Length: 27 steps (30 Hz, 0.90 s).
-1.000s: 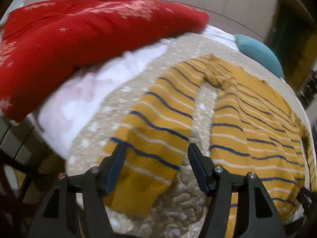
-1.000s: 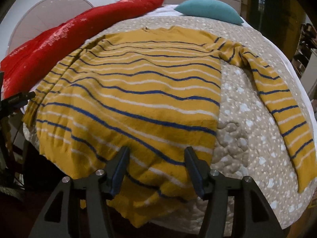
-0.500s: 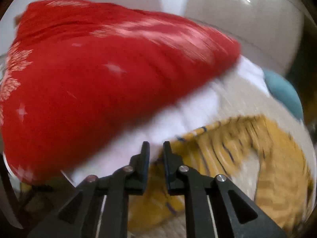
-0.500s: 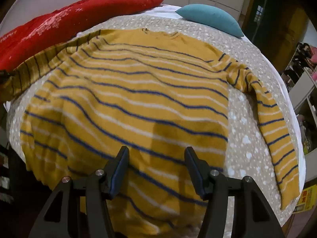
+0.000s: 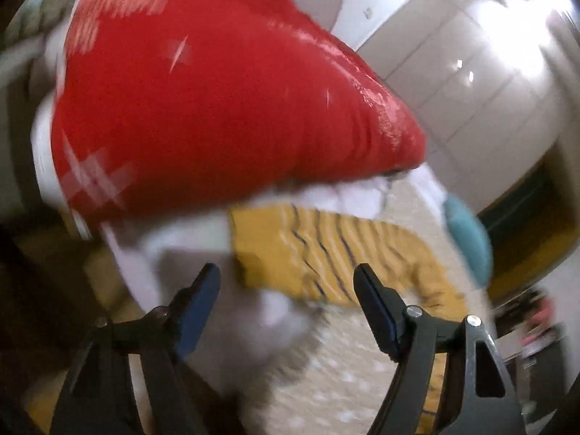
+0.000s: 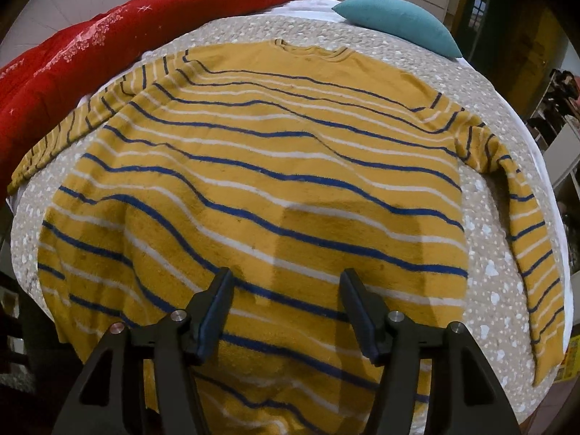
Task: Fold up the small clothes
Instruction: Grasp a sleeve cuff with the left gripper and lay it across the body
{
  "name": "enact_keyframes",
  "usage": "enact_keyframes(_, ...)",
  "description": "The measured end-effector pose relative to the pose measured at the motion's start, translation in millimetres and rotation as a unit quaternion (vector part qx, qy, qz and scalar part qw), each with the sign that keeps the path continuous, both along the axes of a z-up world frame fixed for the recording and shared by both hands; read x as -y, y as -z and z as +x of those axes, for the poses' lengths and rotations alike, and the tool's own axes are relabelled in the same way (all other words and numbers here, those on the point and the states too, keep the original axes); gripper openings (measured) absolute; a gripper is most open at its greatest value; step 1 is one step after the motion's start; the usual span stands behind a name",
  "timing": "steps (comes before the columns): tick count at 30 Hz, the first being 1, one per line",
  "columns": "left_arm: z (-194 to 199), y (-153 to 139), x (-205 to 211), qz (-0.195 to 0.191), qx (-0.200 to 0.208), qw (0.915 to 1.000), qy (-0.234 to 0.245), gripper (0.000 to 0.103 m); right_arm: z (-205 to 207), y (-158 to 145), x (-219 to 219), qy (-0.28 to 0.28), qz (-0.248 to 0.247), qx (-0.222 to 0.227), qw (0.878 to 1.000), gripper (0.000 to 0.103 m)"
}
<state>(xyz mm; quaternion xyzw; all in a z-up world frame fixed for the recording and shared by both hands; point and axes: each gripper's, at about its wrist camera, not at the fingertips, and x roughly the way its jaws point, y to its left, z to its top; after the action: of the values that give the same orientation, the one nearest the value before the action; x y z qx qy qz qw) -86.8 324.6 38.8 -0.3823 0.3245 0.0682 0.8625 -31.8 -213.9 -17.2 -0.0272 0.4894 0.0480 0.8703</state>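
Yellow striped sweater [image 6: 261, 181] lies flat on the bed [image 6: 485, 264], collar toward the teal pillow [image 6: 395, 21], hem nearest, sleeves out to both sides. Right gripper [image 6: 284, 304] tilts down over the hem, jaws apart w/ nothing clamped. Left gripper [image 5: 286, 301] just opened, empty, near the sleeve cuff [image 5: 261, 253] below the red duvet [image 5: 217, 108]; view blurred.

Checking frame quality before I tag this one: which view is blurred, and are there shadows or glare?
Left wrist view: motion-smeared, red quilt and sweater soft, glare on the wall panels. Right wrist view: sharp, fisheye-bowed, a dark shadow on the sweater ahead of the jaws.
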Motion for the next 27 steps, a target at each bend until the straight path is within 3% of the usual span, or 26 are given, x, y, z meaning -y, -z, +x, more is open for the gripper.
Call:
enact_keyframes(1, 1.0, 10.1, 1.9, -0.037, 0.007, 0.9993, 0.006, 0.075, 0.3, 0.4, -0.2, 0.0, 0.001, 0.0, 1.0, 0.067)
enact_keyframes(4, 13.5, 31.8, 9.4, -0.088, -0.012, 0.996, 0.011, 0.074, -0.5, 1.0, 1.8, -0.001, 0.004, 0.0, 1.0, 0.067)
enact_keyframes(9, 46.9, 39.8, 25.5, -0.056, -0.027, 0.9981, 0.004, 0.072, -5.8, 0.0, 7.4, -0.006, 0.005, 0.006, 1.0, 0.068)
enact_keyframes(10, 52.5, 36.3, 26.2, -0.038, -0.026, 0.9989, -0.005, 0.054, -6.5, 0.4, 9.5, -0.006, 0.007, 0.007, 1.0, 0.068)
enact_keyframes(11, 59.4, 33.2, 26.4, -0.019, -0.035, 0.9991, -0.012, 0.015, -7.1, 0.6, 11.6, -0.006, 0.009, 0.008, 1.0, 0.068)
enact_keyframes(12, 66.9, 31.2, 26.6, -0.003, -0.053, 0.9984, -0.017, 0.005, -7.8, 0.7, 13.9, -0.006, 0.01, 0.01, 1.0, 0.068)
enact_keyframes(14, 72.1, 22.8, 25.5, -0.003, -0.052, 0.9983, -0.026, 0.004, -9.3, 0.8, 17.5, -0.005, 0.015, 0.013, 1.0, 0.068)
enact_keyframes(19, 80.2, -42.5, 21.0, 0.088, -0.033, 0.9946, -0.045, 0.004, -19.4, -1.3, 34.2, -0.006, 0.025, 0.032, 0.999, 0.068)
enact_keyframes(24, 116.4, -106.4, 25.8, 0.177, -0.022, 0.9827, -0.049, 0.004, -27.3, 4.2, 59.0, 0.012, 0.06, 0.036, 0.997, 0.068)
enact_keyframes(27, 138.4, -128.2, 43.9, 0.19, -0.011, 0.9813, -0.032, 0.004, -33.3, 5.8, 71.4, 0.026, 0.074, 0.041, 0.996, 0.068)
